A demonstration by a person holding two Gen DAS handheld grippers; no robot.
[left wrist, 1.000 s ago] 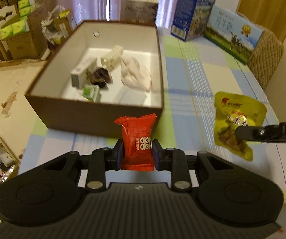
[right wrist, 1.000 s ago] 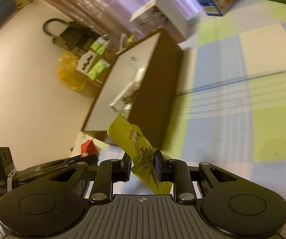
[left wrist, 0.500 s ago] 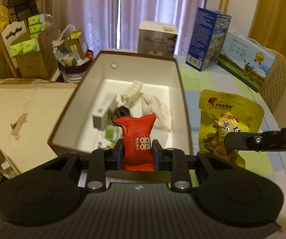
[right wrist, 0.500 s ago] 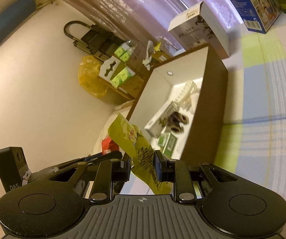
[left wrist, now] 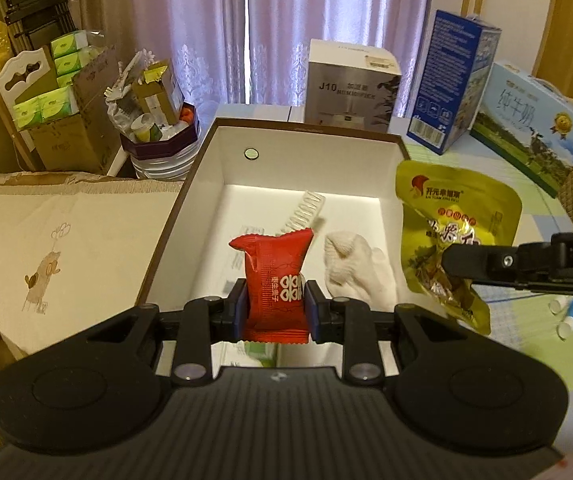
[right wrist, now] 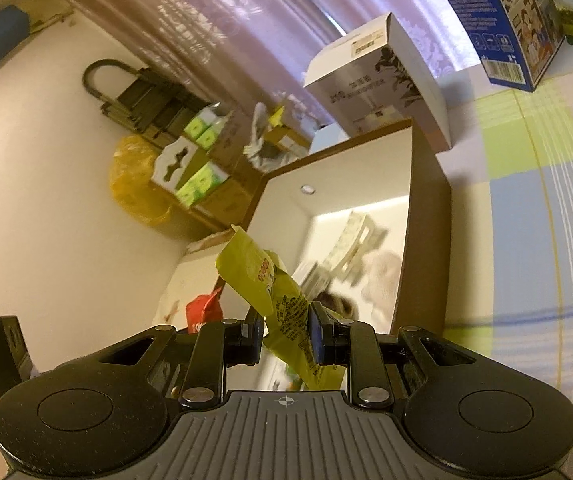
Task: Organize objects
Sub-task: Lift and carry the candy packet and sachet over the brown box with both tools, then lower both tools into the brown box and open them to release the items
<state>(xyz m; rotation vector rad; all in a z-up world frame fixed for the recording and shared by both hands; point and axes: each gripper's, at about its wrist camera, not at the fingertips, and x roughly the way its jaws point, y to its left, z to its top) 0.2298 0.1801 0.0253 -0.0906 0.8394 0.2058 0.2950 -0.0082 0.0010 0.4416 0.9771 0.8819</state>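
Note:
My left gripper (left wrist: 274, 307) is shut on a red snack packet (left wrist: 275, 276) and holds it over the near end of the brown box (left wrist: 174, 208) with a white inside. My right gripper (right wrist: 286, 334) is shut on a yellow snack pouch (right wrist: 282, 304); in the left wrist view that pouch (left wrist: 452, 220) hangs over the box's right wall. The red packet (right wrist: 202, 310) shows left of the pouch in the right wrist view. Inside the box lie a white cloth (left wrist: 352, 272), a white hair clip (left wrist: 302, 212) and small items partly hidden by the packet.
A grey-white carton (left wrist: 350, 88), a blue carton (left wrist: 450, 80) and a milk carton (left wrist: 530, 120) stand at the back of the checked tablecloth (left wrist: 526, 320). Small white bottles (left wrist: 566, 314) lie at the right. Boxes and a bin (left wrist: 162, 148) crowd the floor at the left.
Both grippers have risen and moved forward from in front of the box to over it, each still holding its packet. The yellow pouch has come closer to the box's right wall.

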